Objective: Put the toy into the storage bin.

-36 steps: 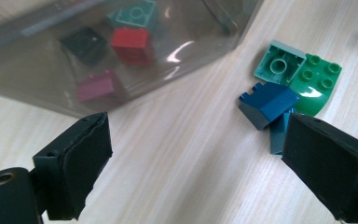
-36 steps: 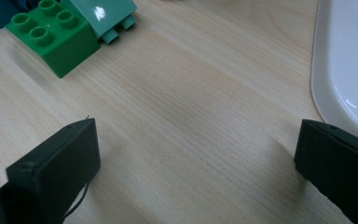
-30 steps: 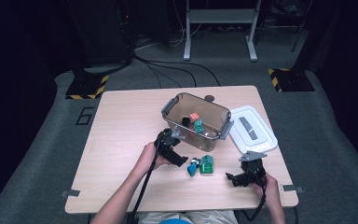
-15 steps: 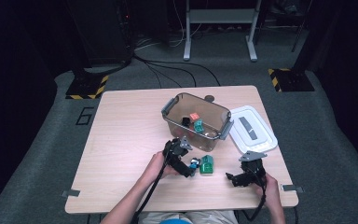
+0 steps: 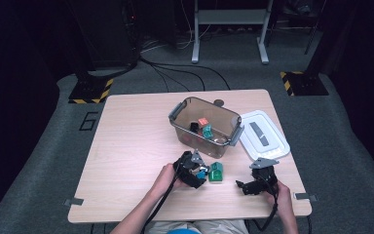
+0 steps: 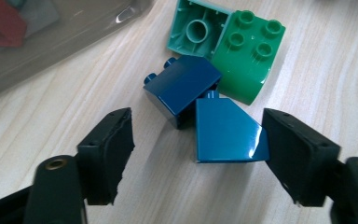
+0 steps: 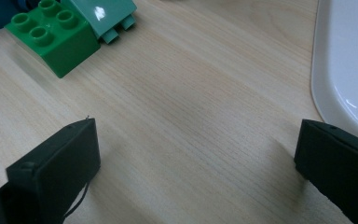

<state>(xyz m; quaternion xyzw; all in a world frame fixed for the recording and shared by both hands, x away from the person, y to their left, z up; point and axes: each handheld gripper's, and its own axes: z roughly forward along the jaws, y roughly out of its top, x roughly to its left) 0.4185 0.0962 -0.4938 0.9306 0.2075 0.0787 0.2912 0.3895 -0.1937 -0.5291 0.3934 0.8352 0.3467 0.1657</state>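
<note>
Left gripper [image 6: 193, 154] lower, jaws closing round blue brick [image 6: 226, 133]

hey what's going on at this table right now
A person is clearing toy bricks off a wooden table into a clear bin. The left gripper is down at a blue sloped brick; its jaws have just been closing, one pad at the brick, the other still apart. The right gripper rests open near the white lid.

The high view looks forward and down on the whole table [image 5: 126, 146] from afar. Both gripper views sit close above the tabletop; each shares the green brick [image 6: 249, 65] [image 7: 51, 35] [image 5: 216, 172], at 1 o'clock in the left, 11 o'clock in the right.
</note>
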